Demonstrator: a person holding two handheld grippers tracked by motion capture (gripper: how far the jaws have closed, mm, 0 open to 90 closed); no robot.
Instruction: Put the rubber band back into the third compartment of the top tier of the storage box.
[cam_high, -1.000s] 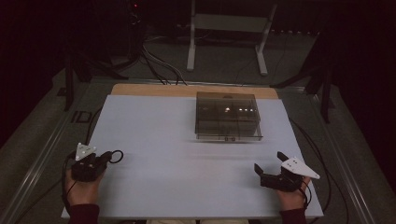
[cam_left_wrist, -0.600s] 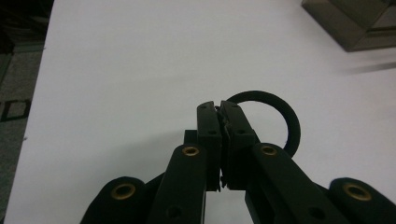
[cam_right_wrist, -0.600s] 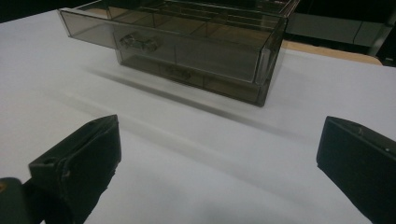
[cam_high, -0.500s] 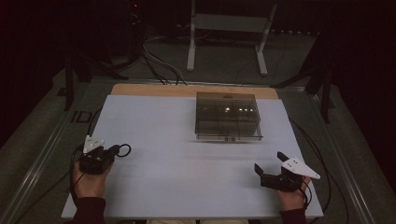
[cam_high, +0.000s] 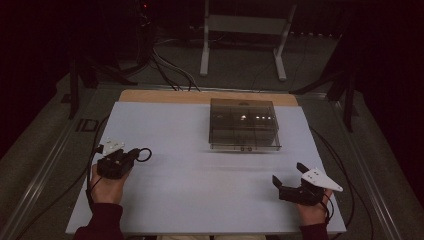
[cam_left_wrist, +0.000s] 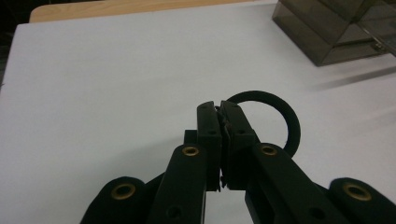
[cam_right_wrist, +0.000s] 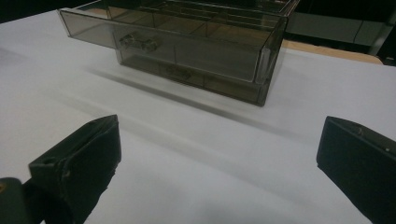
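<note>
Since the earlier high view, the left gripper (cam_high: 134, 154) has travelled forward and inward over the white table (cam_high: 190, 165), carrying the black ring (cam_high: 144, 154) with it; the right gripper (cam_high: 288, 180) has kept its place near the front right corner.

From the high view, the ring hangs off the tip of the left gripper, pointing toward the smoky clear drawer box (cam_high: 243, 124), which stands well apart at the far middle of the table; the right gripper lies with its jaws spread, holding nothing, nearer to the box than the left one is.

Along the left gripper view, the left gripper (cam_left_wrist: 222, 122) is clenched on the black ring (cam_left_wrist: 280, 112); only a short arc sits between the pads, and the rest of the loop stands out to one side, so the grip looks thin; the person would do well to carry it level and slowly, without swinging, lest the ring twist out; a corner of the drawer box (cam_left_wrist: 336, 28) shows far off.

Along the right gripper view, the right gripper (cam_right_wrist: 219, 158) gapes wide before the drawer box (cam_right_wrist: 187, 42); its upper drawer (cam_right_wrist: 116, 32) already stands partly pulled out, its small handle (cam_right_wrist: 137, 42) facing the jaws; judging by this, the free gripper should steady the box or draw that drawer further while the ring is brought over an open compartment.
</note>
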